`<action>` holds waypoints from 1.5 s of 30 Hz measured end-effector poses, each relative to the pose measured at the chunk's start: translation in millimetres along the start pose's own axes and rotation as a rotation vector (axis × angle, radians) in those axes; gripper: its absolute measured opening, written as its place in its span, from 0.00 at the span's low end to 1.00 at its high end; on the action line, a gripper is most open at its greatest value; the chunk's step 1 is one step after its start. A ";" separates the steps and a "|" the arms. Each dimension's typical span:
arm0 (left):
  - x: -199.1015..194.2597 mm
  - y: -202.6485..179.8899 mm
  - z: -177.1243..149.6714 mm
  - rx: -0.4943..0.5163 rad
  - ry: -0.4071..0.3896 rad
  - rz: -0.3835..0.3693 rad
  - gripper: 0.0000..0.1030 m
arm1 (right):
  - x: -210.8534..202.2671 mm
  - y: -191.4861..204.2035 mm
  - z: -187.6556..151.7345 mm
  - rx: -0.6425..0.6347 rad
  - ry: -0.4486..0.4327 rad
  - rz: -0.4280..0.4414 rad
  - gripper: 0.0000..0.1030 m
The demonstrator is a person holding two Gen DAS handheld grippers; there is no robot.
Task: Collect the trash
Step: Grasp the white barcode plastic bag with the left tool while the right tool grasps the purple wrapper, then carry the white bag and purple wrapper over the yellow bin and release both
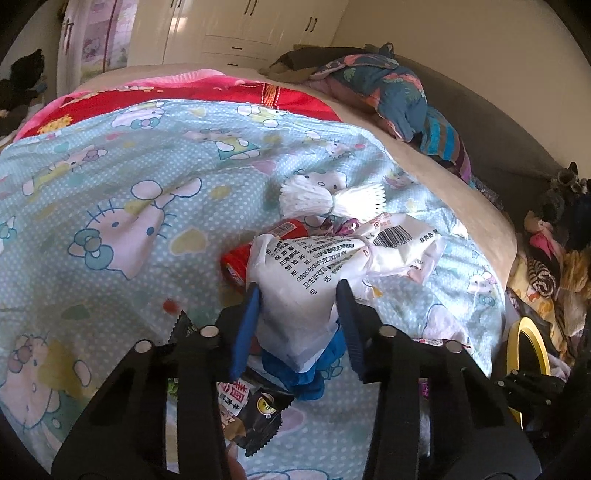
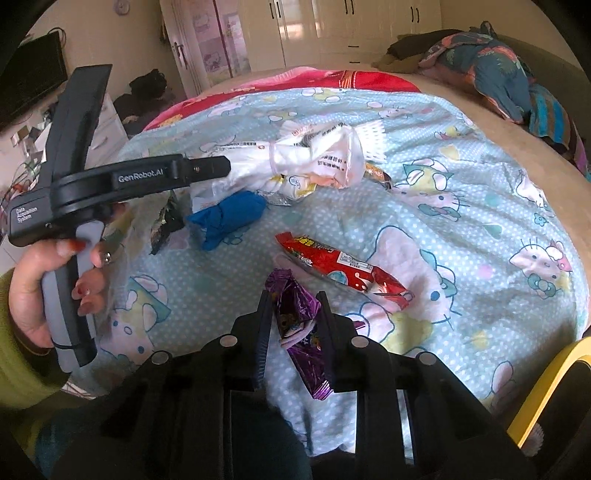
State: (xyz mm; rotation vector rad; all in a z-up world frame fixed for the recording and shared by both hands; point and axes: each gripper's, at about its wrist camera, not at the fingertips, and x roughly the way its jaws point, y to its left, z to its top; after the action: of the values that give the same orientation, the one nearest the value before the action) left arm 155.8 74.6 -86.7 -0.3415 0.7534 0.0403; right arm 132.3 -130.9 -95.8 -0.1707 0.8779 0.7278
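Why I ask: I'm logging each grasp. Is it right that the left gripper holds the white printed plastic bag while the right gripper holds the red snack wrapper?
Not quite. The right gripper holds the purple foil wrapper; the red snack wrapper lies loose on the bedsheet, as the right wrist view shows. The left gripper does hold the white printed plastic bag.

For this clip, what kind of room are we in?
Most likely a bedroom: a bed under a cartoon-cat quilt, tall cream wardrobes against the far wall, and clothes piled along the bed's edge.
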 end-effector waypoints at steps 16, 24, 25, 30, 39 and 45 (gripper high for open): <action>-53.2 1.5 20.1 -0.047 -0.129 -0.090 0.27 | -34.1 7.0 0.5 0.043 -0.115 0.016 0.22; -78.8 -3.0 26.8 -0.042 -0.174 -0.117 0.27 | -61.7 10.3 9.0 0.051 -0.209 0.011 0.21; -81.6 -4.3 27.4 -0.039 -0.179 -0.120 0.27 | -65.4 10.0 10.0 0.052 -0.219 0.007 0.21; -92.1 -11.4 28.6 -0.025 -0.198 -0.137 0.27 | -81.3 4.4 11.6 0.074 -0.265 -0.011 0.21; -101.2 -28.7 24.7 0.003 -0.199 -0.173 0.27 | -108.2 -13.3 7.8 0.126 -0.323 -0.050 0.21; -102.5 -40.7 21.2 0.028 -0.192 -0.192 0.27 | -124.6 -23.5 3.9 0.158 -0.354 -0.077 0.21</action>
State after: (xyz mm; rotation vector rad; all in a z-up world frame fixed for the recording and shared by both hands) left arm 101.4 51.7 8.9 -0.3761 0.5280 -0.1165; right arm 97.7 -210.4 -3.2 0.0644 0.5839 0.5907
